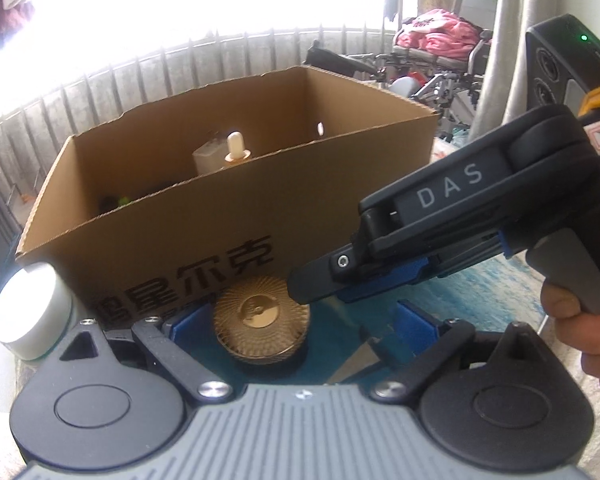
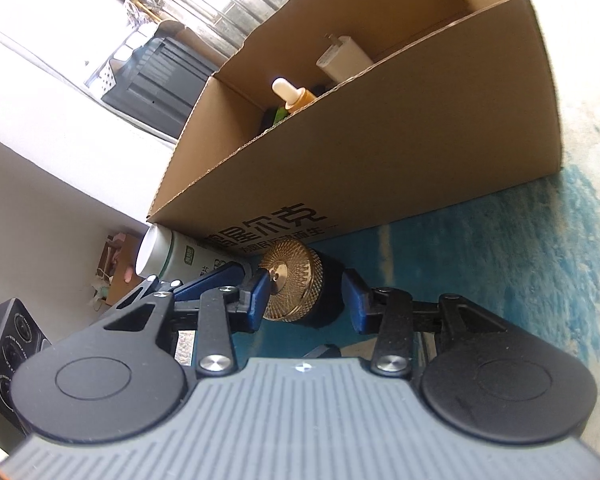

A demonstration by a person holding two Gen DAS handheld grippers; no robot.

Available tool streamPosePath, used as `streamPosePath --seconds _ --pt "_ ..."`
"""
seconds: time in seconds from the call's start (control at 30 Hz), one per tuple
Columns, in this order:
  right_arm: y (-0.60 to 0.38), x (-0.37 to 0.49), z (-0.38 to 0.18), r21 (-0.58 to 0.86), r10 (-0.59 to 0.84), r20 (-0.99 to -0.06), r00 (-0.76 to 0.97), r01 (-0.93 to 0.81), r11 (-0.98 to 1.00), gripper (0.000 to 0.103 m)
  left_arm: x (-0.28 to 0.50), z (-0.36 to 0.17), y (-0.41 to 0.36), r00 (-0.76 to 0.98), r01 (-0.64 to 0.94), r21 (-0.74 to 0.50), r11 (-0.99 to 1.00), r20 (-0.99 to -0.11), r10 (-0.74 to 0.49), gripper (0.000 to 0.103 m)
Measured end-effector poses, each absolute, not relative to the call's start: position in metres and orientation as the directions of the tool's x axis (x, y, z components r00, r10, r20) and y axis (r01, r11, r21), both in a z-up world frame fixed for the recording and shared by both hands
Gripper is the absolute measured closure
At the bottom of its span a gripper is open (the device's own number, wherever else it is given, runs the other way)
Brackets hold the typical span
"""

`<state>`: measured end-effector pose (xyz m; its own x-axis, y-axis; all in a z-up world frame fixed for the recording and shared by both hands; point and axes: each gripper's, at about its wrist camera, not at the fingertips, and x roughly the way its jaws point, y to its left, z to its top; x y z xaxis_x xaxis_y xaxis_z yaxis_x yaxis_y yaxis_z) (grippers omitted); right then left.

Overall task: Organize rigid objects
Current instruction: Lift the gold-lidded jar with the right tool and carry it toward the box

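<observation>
Left wrist view: corrugated cardboard box [image 1: 228,200] sits on a blue-streaked mat [image 1: 480,292], top open, upper edges torn and ragged, black print on the near wall. Inside: a white blocky item [image 1: 208,160] and a dropper bottle [image 1: 236,148] with a cream bulb, both behind the near wall's rim. The gold-capped jar [image 1: 262,326] lies just in front of the box's near wall, cap face finely ribbed in a radial pattern, metallic. A white cylindrical tube [image 1: 32,316] lies at the box's left corner. Left gripper [image 1: 296,328] jaws stand wide, blue pads either side of the jar, with a gap on each side; nothing held. Right gripper [image 1: 320,284] comes in from the right, its tip over the jar's right edge; from this side its jaws can't be read. A hand [image 1: 580,328] grips its handle. Open mat to the right of the jar.

Right wrist view: view is rolled. Jar [image 2: 296,284] lies on its side, knurled gold cap toward the left pad, dark body toward the right pad. Right gripper [image 2: 306,296] jaws part-open around it; left pad is at the cap face, right pad just clear of the body, so no firm grip is visible. White tube [image 2: 168,256] has green print and touches the box [image 2: 380,152] wall. The mat [image 2: 520,280] is bare to the right.
</observation>
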<state>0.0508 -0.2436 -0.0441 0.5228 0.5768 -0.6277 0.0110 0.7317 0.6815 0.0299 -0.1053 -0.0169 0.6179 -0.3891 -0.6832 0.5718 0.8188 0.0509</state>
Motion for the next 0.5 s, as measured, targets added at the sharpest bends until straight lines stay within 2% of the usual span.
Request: streamPosePath --seconds 0.5 --pt "-0.245 0.058 -0.048 0.706 0.613 -0.626 0.482 0.015 0.708 0.057 0.051 -0.029 -0.104 0.566 0.572 0.002 0.82 -0.724 -0.394 0.006"
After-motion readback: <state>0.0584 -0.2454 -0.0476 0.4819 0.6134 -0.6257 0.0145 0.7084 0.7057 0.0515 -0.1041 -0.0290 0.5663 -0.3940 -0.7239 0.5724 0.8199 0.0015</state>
